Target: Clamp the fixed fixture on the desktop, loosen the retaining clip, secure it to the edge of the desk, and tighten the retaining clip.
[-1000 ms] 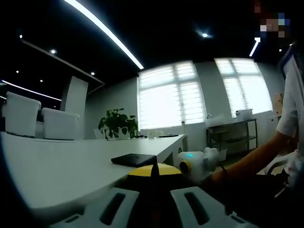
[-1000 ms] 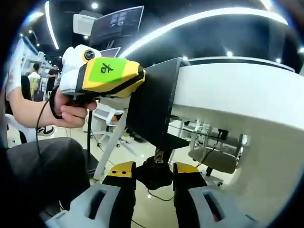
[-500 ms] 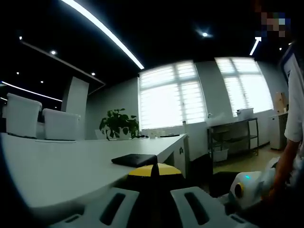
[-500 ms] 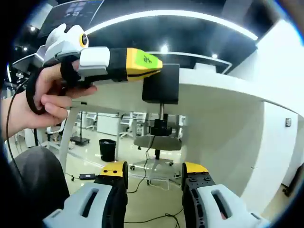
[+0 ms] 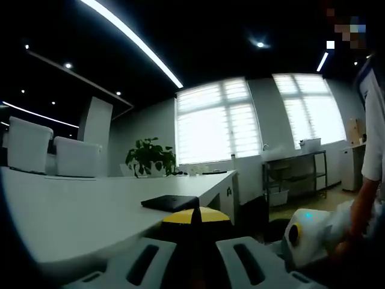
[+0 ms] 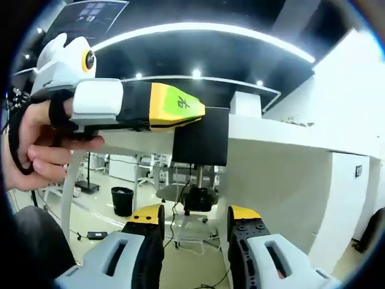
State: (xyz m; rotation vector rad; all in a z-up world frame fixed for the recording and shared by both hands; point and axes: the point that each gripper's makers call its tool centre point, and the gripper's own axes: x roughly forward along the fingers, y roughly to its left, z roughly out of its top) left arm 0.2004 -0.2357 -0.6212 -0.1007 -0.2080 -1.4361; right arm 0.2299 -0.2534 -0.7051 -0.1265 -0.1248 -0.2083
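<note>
Worktop (image 6: 283, 162) edge carries the black clamp (image 6: 200, 144), its plate flat against the edge and its screw hanging straight down to a knob (image 6: 197, 197). Left claw (image 6: 180, 108) is shut on the clamp's top. Right claw (image 6: 195, 220) stands open just below the knob, nearer the screw.

A long white tabletop (image 5: 72, 211) carries a flat black object (image 5: 169, 202), perhaps a notebook, and a potted plant (image 5: 150, 158) farther along.
</note>
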